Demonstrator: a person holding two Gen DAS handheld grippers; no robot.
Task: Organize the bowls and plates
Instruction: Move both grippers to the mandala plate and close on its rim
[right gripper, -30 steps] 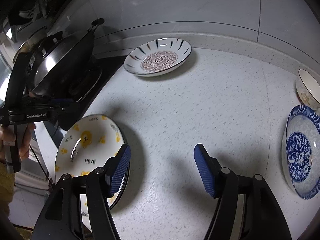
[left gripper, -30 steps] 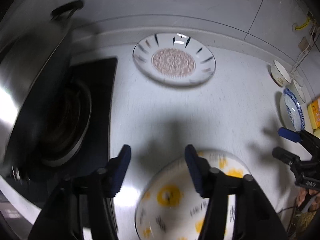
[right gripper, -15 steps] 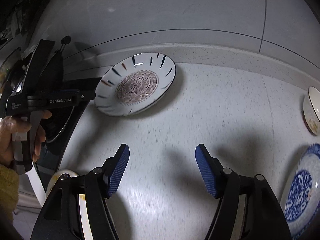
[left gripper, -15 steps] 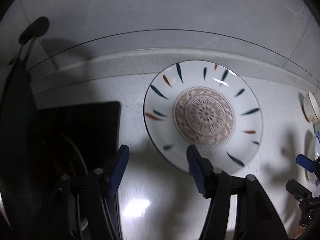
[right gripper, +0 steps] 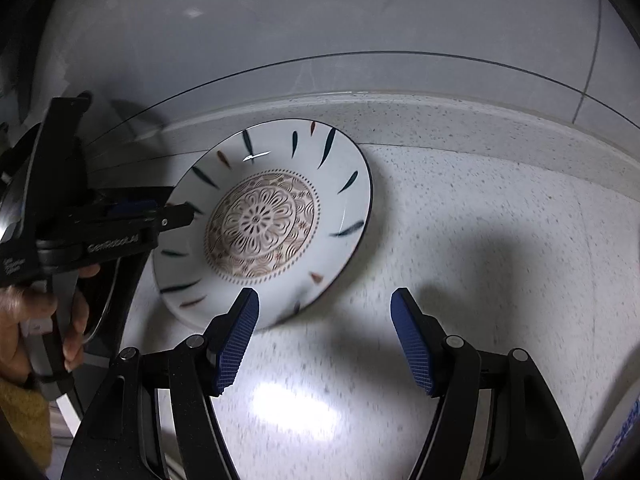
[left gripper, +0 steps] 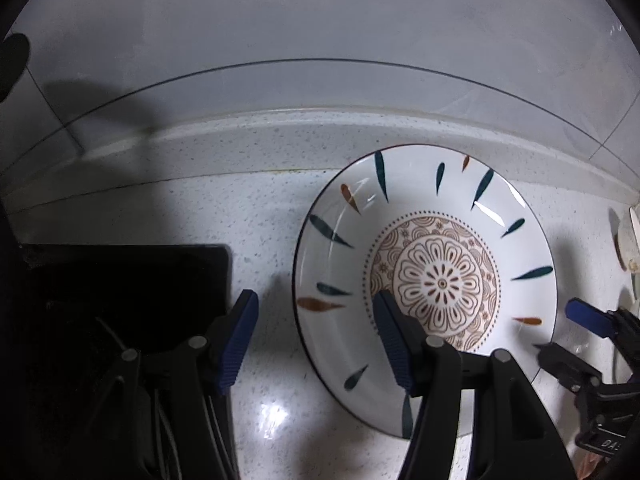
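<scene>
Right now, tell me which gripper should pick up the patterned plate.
Left. The left gripper is open and already straddles the plate rim, one finger over the dish, one outside. The right gripper is open too, but mostly over bare counter beside the plate.

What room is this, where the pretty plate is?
Most likely a kitchen: a patterned plate lies on a speckled stone countertop beside a black cooktop, with a tiled wall behind.
</scene>
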